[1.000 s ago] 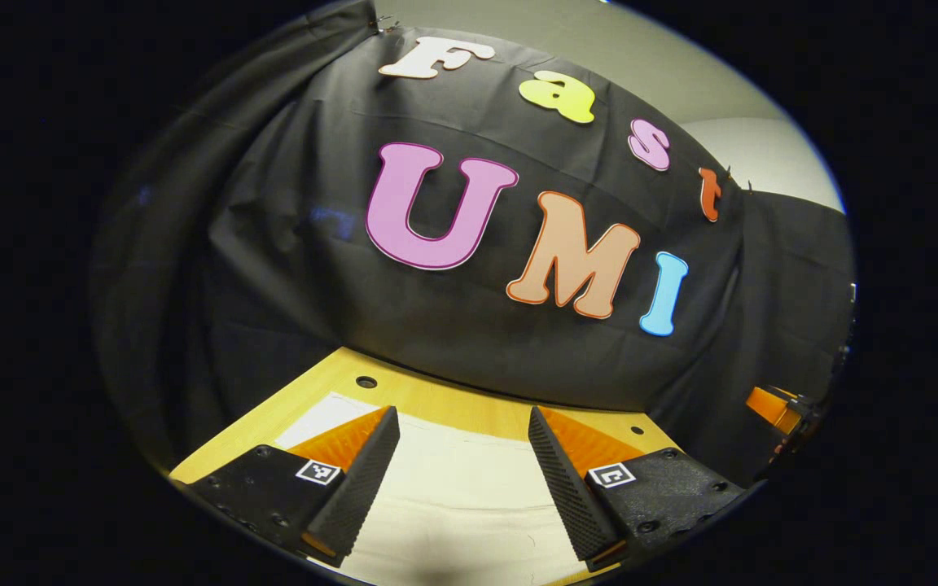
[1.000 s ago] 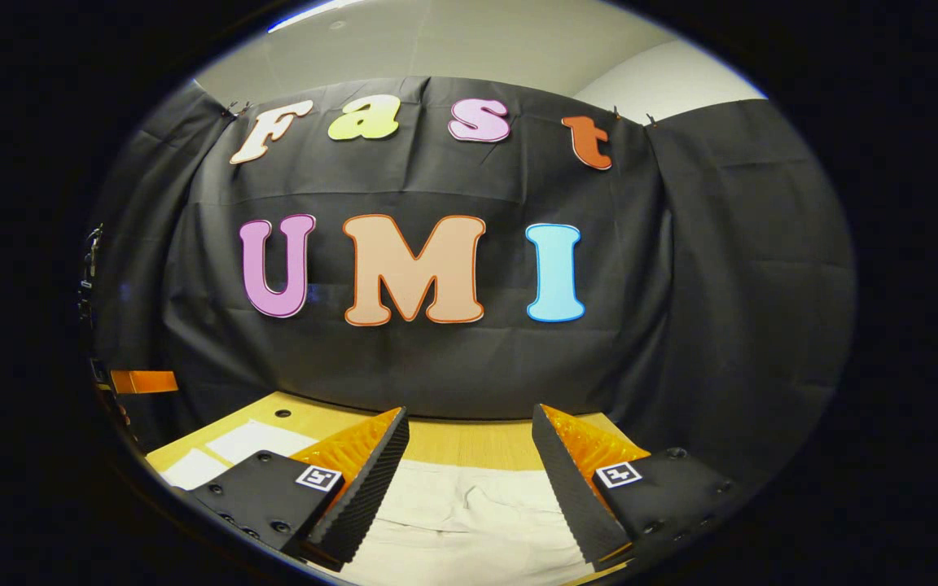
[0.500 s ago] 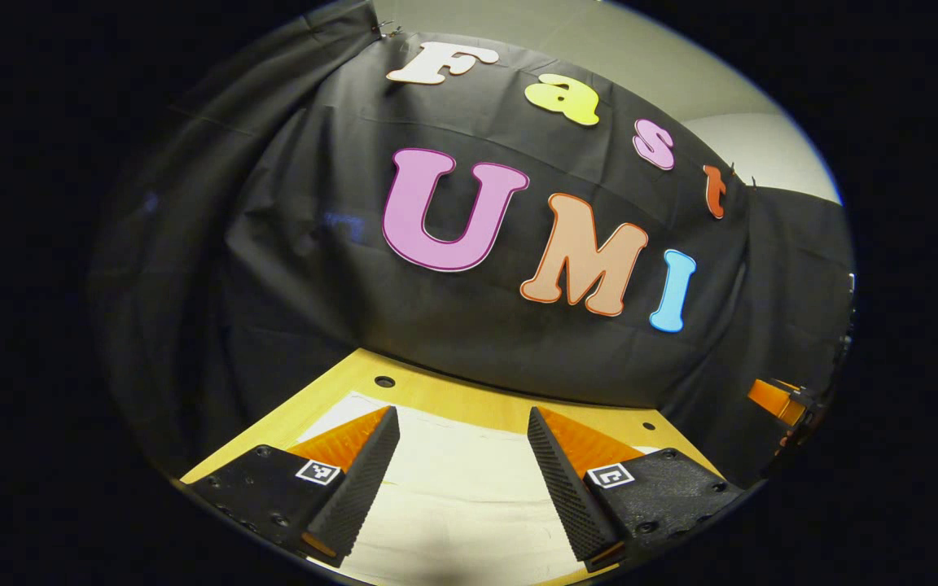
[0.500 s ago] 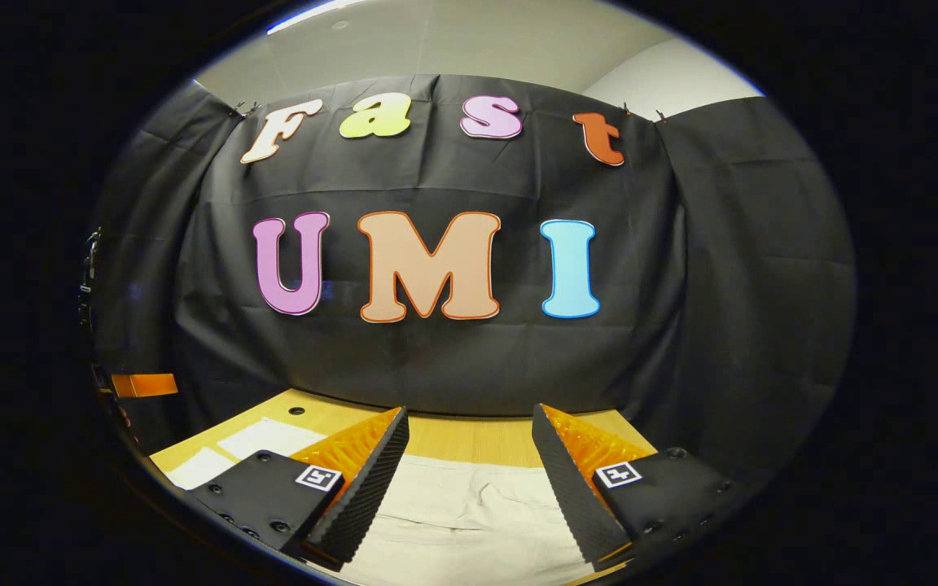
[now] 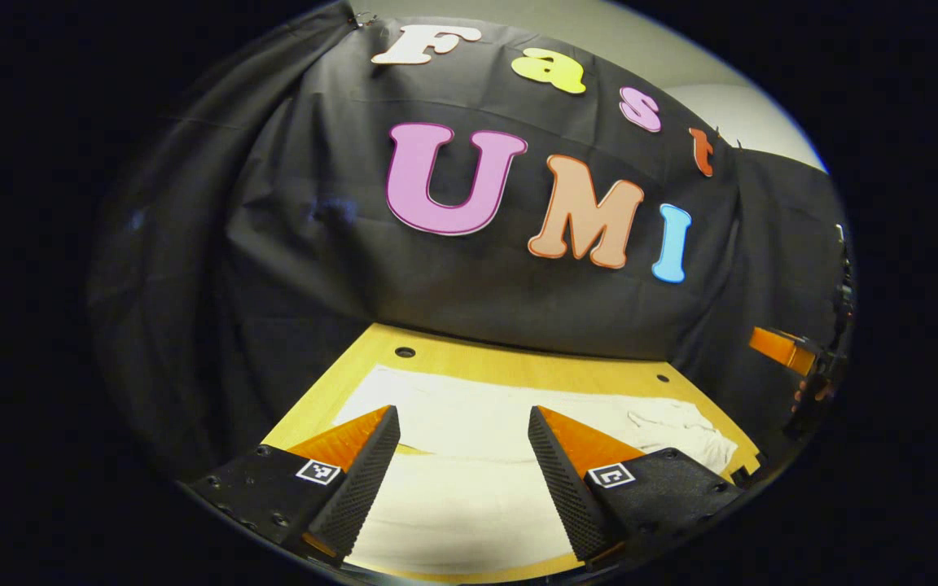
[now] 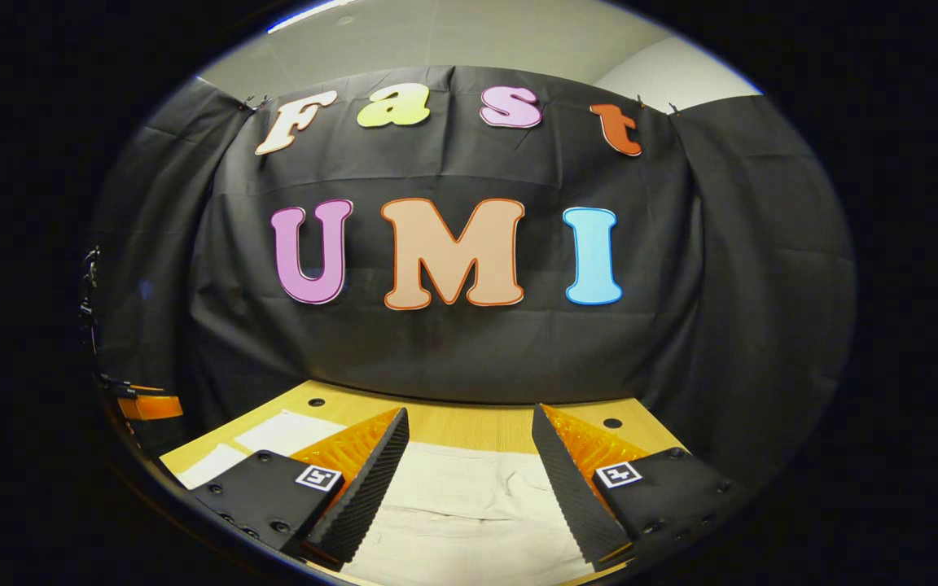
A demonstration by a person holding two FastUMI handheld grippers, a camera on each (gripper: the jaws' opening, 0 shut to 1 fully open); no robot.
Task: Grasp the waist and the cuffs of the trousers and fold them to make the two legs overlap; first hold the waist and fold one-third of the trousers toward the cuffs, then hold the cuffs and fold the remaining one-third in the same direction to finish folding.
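Both spread wide, gripping nothing: left gripper and right gripper. Cream trousers flat on the wooden table, below and ahead of both, long axis crosswise to the fingers.

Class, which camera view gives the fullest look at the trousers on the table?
The left gripper view: the trousers stretch across the table. The right gripper view shows a smaller patch between its open jaws.

No readable text shows apart from the wall's lettering; the small square markers carry only patterns.
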